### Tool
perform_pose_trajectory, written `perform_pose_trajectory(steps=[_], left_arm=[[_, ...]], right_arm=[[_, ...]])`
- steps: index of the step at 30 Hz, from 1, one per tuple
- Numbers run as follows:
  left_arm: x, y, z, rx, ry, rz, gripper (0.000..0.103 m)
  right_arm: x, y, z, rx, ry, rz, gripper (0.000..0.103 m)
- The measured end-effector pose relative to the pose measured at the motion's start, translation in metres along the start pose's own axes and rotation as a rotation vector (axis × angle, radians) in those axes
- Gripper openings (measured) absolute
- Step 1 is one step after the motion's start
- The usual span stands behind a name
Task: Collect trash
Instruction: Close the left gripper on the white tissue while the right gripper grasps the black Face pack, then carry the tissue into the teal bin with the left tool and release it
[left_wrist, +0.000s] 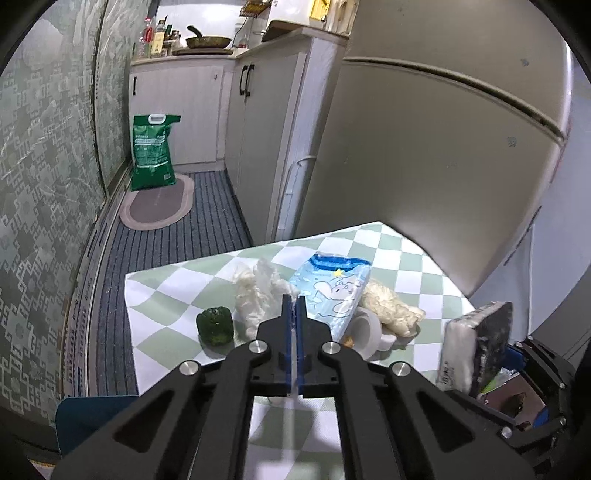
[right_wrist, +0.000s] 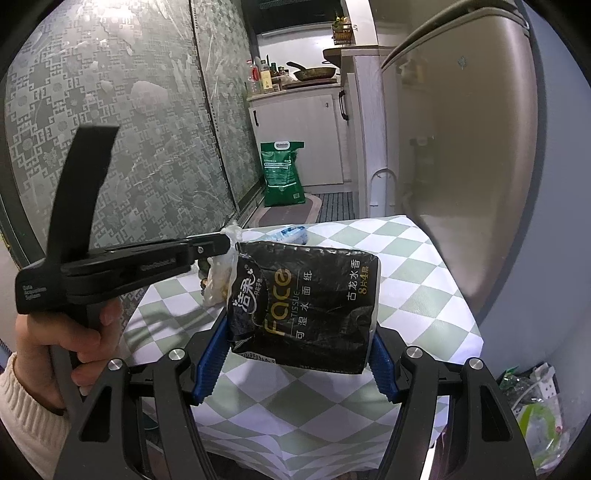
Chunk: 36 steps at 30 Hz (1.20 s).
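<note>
A: On the green-and-white checked table (left_wrist: 177, 291), the left gripper (left_wrist: 294, 306) has its blue pads pinched together on a thin wisp of the crumpled white plastic bag (left_wrist: 258, 295). It lies between the green bell pepper (left_wrist: 215, 325) and the blue cartoon-printed tissue pack (left_wrist: 334, 291).

B: That bag will be nearly weightless, limp and a bit slick, I'd judge. A corner pinch may slide out or only stretch the film.

A: Agreed. Better to take a bunched fold near its middle, so several layers sit between the pads.

B: And the right gripper (right_wrist: 297, 354)?

A: Its jaws are clamped on the black Face tissue pack (right_wrist: 303, 306), held above the near part of the table, one pad on each short side.

B: Soft and squashy, light, with a glossy wrapper. It dents under pressure, so the grip looks secure, though the wrapper could slip if tilted hard.

A: The tape roll (left_wrist: 365, 328) and the lumpy pale bag (left_wrist: 388, 306) behind it are untouched.
</note>
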<state>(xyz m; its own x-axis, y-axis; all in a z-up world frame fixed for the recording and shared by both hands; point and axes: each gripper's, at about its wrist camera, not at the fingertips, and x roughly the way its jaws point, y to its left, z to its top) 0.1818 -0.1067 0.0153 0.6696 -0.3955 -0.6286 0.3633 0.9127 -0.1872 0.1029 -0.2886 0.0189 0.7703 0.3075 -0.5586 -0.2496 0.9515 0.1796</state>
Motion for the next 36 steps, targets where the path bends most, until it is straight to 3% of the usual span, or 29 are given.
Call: perform_pose_trajectory(steps=[9, 15, 23, 36], left_arm=[[-0.043, 0.013, 0.0, -0.008, -0.083, -0.063, 0.002], [-0.079, 0.033, -0.003, -0.03, -0.135, -0.101, 0.002], [-0.114, 0.055, -0.022, -0.011, -0.152, -0.064, 0.002], [-0.117, 0.109, -0.067, -0.055, -0.074, 0.074, 0.002]], right_arm=[[-0.003, 0.016, 0.014, -0.029, -0.003, 0.015, 0.068], [-0.009, 0.034, 0.04, -0.092, 0.0, 0.03, 0.068], [-0.004, 0.071, 0.066, -0.217, 0.02, 0.064, 0.068], [0.014, 0.123, 0.063, -0.181, 0.02, 0.208, 0.068]])
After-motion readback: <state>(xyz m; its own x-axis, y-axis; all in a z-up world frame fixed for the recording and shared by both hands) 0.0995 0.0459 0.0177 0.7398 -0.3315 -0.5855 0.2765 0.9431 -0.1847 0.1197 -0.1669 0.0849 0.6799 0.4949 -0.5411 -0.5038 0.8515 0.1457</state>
